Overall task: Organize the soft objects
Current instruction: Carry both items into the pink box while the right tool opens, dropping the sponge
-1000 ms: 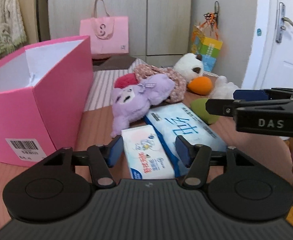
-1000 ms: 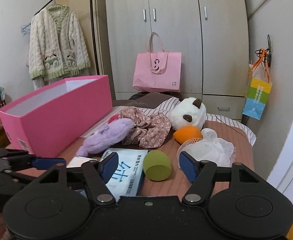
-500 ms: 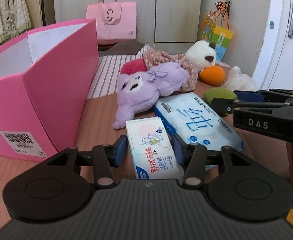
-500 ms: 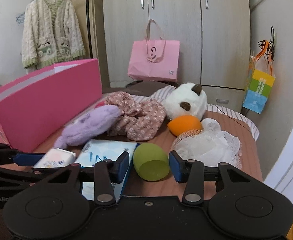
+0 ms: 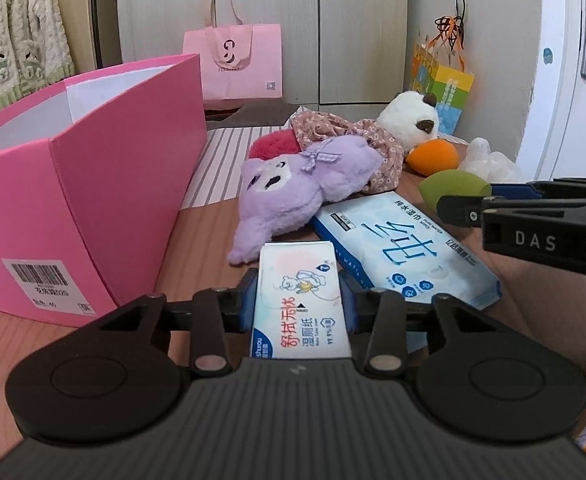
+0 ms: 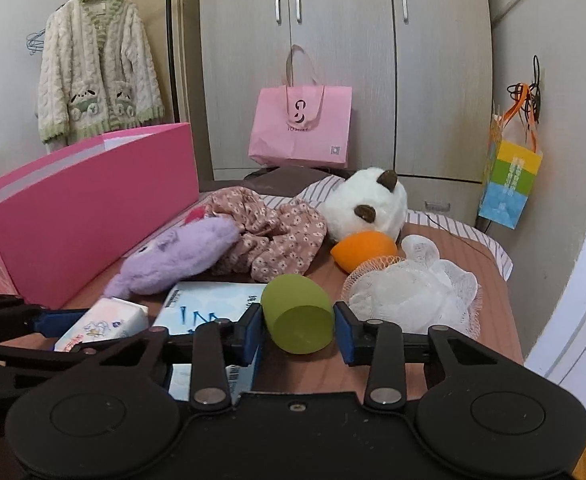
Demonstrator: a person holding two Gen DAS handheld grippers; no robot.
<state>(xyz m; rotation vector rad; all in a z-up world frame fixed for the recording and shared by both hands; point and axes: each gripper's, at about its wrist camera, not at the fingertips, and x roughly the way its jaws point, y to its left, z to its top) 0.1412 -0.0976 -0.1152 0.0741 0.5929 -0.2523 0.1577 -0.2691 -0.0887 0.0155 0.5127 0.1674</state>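
Observation:
My left gripper (image 5: pixel 297 296) is shut on a small white wet-wipes pack (image 5: pixel 299 320), with a blue pad pressed against each long side. The pack lies on the brown table beside a large pink box (image 5: pixel 113 184). My right gripper (image 6: pixel 297 332) has a green egg-shaped sponge (image 6: pixel 293 312) between its blue pads. Its jaws are closing and both pads touch the sponge's sides. In the left wrist view the right gripper (image 5: pixel 469 198) reaches in from the right, at the green sponge (image 5: pixel 453 190).
A purple plush (image 5: pixel 293 188), a large blue wipes pack (image 5: pixel 405 248), a floral cloth (image 6: pixel 277 236), a white panda plush (image 6: pixel 369 204), an orange sponge (image 6: pixel 365 248) and a white mesh puff (image 6: pixel 413 292) crowd the table. A pink bag (image 6: pixel 301 128) stands behind.
Both pairs of jaws have narrowed. The left ones came in onto the small wipes pack, and the right ones came in against the green sponge.

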